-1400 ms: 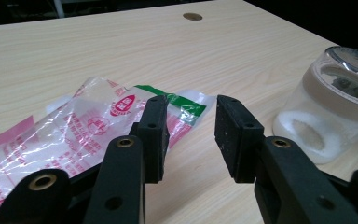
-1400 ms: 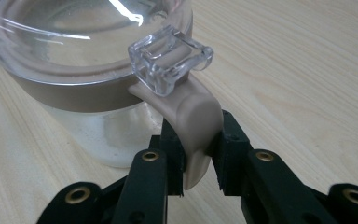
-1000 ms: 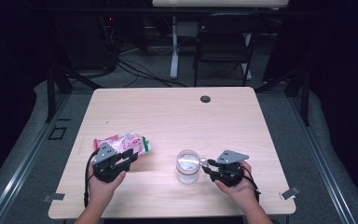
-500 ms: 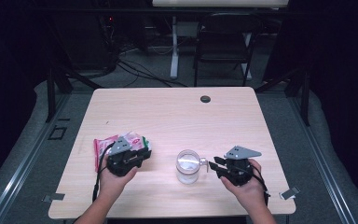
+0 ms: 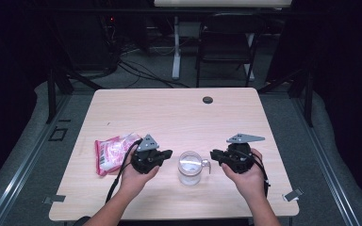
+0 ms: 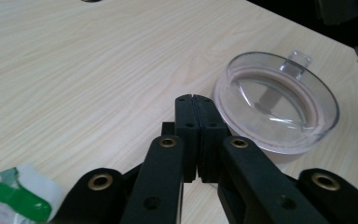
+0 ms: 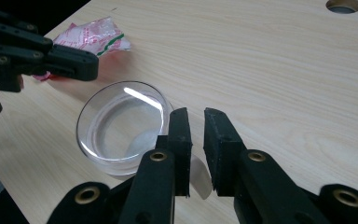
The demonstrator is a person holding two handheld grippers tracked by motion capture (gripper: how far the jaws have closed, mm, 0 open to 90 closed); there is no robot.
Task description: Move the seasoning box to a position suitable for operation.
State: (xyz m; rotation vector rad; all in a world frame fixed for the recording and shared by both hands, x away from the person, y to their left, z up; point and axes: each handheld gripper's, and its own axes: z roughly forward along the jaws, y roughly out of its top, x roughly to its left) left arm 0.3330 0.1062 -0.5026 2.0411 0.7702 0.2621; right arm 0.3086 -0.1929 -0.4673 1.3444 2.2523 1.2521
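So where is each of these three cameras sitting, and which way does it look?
High view: above the table's near side, facing forward and down; forearms, both hands.
Left gripper view: on the left gripper, along shut jaws toward the glass mug.
Right gripper view: on the right gripper, jaws slightly apart.
Shared: mug, snack packet.

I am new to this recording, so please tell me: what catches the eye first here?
A clear glass mug stands near the table's front edge, between the two grippers. The left gripper, jaws shut on nothing, points at it; a pink snack packet lies behind that hand.
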